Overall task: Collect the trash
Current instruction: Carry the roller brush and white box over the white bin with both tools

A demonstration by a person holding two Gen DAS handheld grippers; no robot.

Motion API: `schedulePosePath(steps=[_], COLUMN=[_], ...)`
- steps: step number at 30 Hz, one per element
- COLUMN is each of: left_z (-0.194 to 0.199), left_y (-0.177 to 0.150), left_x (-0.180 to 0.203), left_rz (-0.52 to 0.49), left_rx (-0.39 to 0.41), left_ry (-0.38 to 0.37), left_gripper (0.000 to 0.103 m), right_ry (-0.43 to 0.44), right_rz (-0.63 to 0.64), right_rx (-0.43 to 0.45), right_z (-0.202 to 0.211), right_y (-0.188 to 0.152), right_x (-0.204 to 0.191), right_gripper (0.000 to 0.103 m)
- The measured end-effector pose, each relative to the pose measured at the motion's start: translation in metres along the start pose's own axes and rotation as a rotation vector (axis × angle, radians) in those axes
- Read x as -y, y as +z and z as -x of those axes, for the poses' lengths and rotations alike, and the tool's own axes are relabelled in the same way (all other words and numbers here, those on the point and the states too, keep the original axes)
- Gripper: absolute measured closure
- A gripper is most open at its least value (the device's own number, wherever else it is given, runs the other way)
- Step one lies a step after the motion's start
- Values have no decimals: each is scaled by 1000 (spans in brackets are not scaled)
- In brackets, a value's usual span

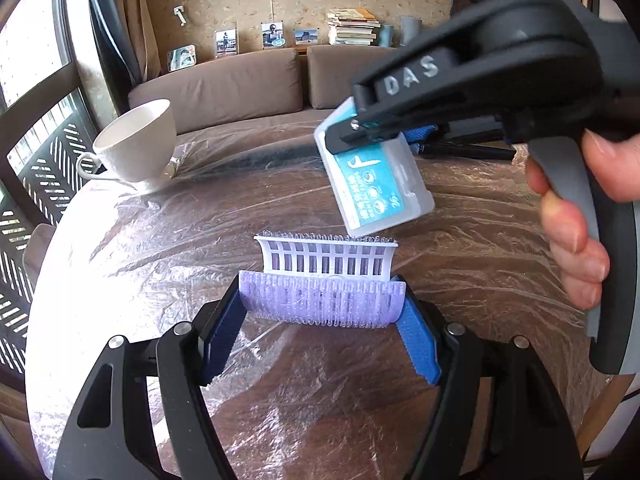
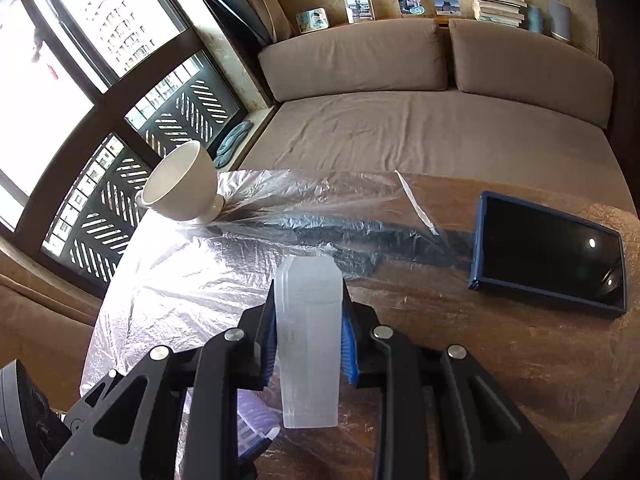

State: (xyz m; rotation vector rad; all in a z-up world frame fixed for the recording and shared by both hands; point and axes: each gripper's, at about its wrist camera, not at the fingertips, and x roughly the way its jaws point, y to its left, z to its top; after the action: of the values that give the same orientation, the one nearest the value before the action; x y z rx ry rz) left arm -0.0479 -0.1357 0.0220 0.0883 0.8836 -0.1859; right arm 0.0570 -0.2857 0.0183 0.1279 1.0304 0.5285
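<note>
Left wrist view: my left gripper (image 1: 322, 308) clamps a lilac hair roller (image 1: 322, 300) by its two ends, low centre of frame; pads at a middling spread, pressed on it.
Roller axis: runs left to right across the frame, crosswise to my fingers.
White part: a white ribbed roller (image 1: 326, 258) sits just behind the lilac one, touching it; I cannot tell whether they are joined.
Right gripper (image 1: 360, 130): upper right of the frame, pinched nearly closed on a clear floss-pick box (image 1: 378, 178) that hangs tilted above the white piece.
Right wrist view: box (image 2: 310, 344) stands lengthwise between my blue pads (image 2: 347, 346), frame centre.
Bin: none in either view.
Judgement: both hands are loaded, so neither is nearer a drop point I can name.
Table (image 1: 460, 248): plastic-covered; cup (image 1: 138, 142) at upper left, tablet (image 2: 548, 248) at right, well apart from my grips.
</note>
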Motion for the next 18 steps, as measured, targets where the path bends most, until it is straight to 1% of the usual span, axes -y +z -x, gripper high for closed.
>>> schedulePosePath(steps=[4,9,13,18], left_z=[3,10,14,22], left_y=[-2,-5,-5,-8], left_x=[-1,-4,-13,-18], left_rz=[10,7,19,27], left_rx=[5,11,15,23], left_ry=[-3,0,-5,-13], left_gripper=[31,31,31,31], right_ry=[-12,0,-16,-16], right_rz=[24,13,21,21], right_rx=[29,57,84,116], right_z=[8,21,32,51], right_y=[-7,-14,-22,-35], right_x=[-5,-7,-8,-11], right_gripper=[77,77,77,77])
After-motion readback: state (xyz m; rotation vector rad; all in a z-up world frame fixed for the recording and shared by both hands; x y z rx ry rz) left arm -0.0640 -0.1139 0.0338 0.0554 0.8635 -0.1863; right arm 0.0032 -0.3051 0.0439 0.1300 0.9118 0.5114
